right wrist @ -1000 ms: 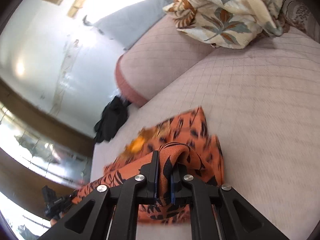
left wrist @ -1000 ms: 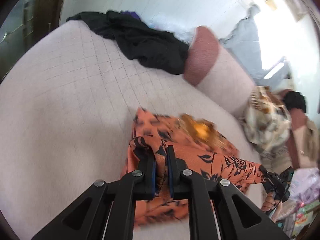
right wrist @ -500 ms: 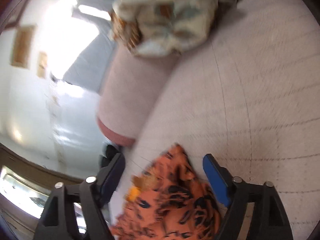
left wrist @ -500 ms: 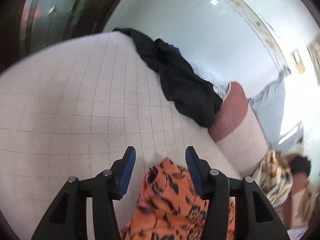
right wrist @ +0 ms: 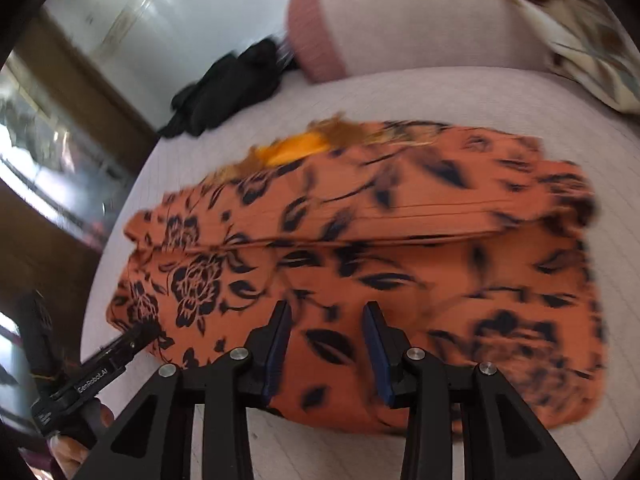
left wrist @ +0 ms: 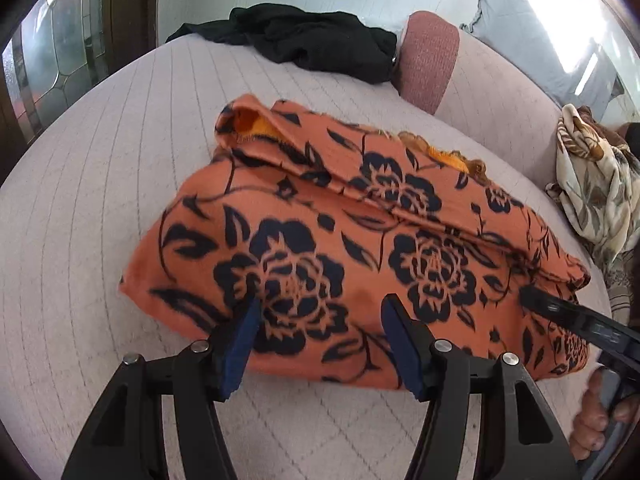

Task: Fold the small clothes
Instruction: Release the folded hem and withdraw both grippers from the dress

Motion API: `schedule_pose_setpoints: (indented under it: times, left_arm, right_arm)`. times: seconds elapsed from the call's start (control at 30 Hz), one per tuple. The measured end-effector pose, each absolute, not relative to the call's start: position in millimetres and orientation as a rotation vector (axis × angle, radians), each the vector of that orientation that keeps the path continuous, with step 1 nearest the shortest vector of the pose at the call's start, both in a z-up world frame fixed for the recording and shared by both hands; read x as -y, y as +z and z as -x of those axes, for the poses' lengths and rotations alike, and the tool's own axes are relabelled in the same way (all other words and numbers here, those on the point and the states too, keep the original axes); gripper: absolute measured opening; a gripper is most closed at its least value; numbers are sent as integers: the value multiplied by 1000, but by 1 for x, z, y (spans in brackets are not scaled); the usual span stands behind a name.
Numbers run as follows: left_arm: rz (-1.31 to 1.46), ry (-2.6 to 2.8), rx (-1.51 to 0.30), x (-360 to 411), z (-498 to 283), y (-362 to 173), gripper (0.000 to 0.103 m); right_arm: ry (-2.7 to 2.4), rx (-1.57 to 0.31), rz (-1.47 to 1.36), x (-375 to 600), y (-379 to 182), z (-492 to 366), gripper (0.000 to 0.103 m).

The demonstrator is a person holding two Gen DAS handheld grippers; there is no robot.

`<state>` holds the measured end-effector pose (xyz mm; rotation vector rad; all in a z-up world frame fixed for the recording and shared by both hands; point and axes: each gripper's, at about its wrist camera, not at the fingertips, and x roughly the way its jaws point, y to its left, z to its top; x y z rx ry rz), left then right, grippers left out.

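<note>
Our left gripper (left wrist: pixel 320 316) hangs released, its two blue-padded fingers (left wrist: pixel 240 336) spread wide just above the near edge of the orange garment (left wrist: pixel 360 240). Our right gripper (right wrist: pixel 326 326) is likewise let go, its fingers apart over the same edge further along; nothing sits pinched in either. We count two grippers, each seen in the other's view as a black tip touching or just over the cloth at its side.

The one orange garment, printed with dark flowers and leaves, lies folded into a long band in the middle of the bed (left wrist: pixel 100 200), with a lengthwise fold line across its top and a bright yellow-orange lining showing at the far edge.

Beyond it we count one black garment (left wrist: pixel 312 40) heaped at the far end of the bed, near one pinkish bolster (left wrist: pixel 428 60). One leaf-patterned cream cloth (left wrist: pixel 592 184) is bunched at the right side. The bed cover is pale with a fine grid. A pale wall and a dark wooden door frame with glass stand behind.
</note>
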<state>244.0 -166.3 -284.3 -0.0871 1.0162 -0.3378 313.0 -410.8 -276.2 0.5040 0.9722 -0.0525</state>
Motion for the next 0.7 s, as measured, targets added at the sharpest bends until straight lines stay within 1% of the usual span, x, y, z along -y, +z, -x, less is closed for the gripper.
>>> schedule_pose_setpoints:
  times: [0.1, 0.2, 0.3, 0.37, 0.47, 0.57, 0.63, 0.7]
  left_arm:
    - [106, -322, -1011, 165, -260, -283, 63]
    - [76, -306, -1002, 169, -271, -286, 63]
    - [71, -304, -1020, 169, -276, -285, 63]
    - [99, -307, -1034, 170, -283, -285, 63]
    - [140, -309, -1051, 165, -288, -285, 63]
    - [156, -300, -1055, 157, -282, -280, 63]
    - [150, -288, -1049, 153, -278, -278, 63]
    - [134, -284, -1043, 150, -268, -278, 63]
  right_arm:
    - [-57, -998, -485, 399, -289, -360, 39]
    - [-129, -974, -418, 404, -283, -414, 40]
    - [-224, -899, -468, 429, -271, -453, 40]
    - [-320, -810, -510, 450, -259, -461, 40]
    - [-369, -767, -515, 466, -243, -446, 40]
    - [-366, -770, -500, 475, -239, -403, 40]
    - [-347, -800, -504, 480, -243, -378, 40]
    - [-327, -869, -501, 479, -256, -357, 40]
